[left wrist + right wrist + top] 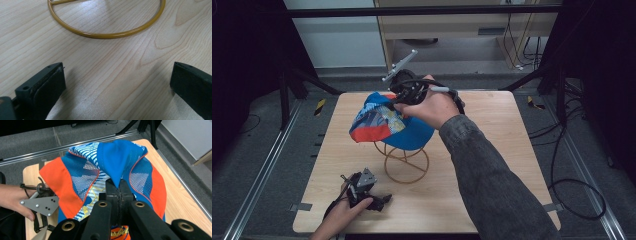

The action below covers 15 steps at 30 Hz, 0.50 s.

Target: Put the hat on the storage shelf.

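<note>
I have the right hand-held gripper (119, 185) clenched on a fold of the cap (387, 122), pinching the blue fabric at the crown so the cap hangs draped over the top of the gold wire stand (406, 160), which sits near the middle of the surface (492, 165). I judge that grip is there to settle or lift the cap on the stand without crushing its brim. My right forearm reaches in from the near right corner, wrist bent down over the cap. The left hand-held gripper (117, 82) rests released near the near left edge, jaws wide apart over bare wood, aimed at the stand's base ring.
</note>
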### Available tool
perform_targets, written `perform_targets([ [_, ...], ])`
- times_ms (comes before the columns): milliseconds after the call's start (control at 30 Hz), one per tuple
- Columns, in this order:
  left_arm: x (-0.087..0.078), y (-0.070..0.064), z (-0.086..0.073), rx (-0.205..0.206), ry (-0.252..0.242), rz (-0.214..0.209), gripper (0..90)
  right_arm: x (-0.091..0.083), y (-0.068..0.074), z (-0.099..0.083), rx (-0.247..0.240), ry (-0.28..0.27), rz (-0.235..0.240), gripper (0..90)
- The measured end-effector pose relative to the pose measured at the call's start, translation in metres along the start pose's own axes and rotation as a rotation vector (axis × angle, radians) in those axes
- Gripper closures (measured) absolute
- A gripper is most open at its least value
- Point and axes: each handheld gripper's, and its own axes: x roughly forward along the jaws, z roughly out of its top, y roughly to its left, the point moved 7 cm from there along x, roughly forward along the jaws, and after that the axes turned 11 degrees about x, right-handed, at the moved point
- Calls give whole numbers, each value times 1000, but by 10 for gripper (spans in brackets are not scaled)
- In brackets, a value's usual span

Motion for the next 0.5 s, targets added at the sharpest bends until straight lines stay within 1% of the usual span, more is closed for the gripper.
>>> perform_targets([
  [200, 0, 0, 0, 0, 0, 0, 0, 6, 3, -1, -8, 12, 6, 895],
  [233, 0, 0, 0, 3, 1, -1, 0, 9, 4, -3, -17, 25, 5, 894],
  [333, 0, 0, 0, 0, -2, -1, 0, 12, 4, -6, -22, 44, 1, 891],
  [500, 0, 0, 0, 0, -1, -1, 0, 15, 5, -8, -24, 54, 3, 888],
])
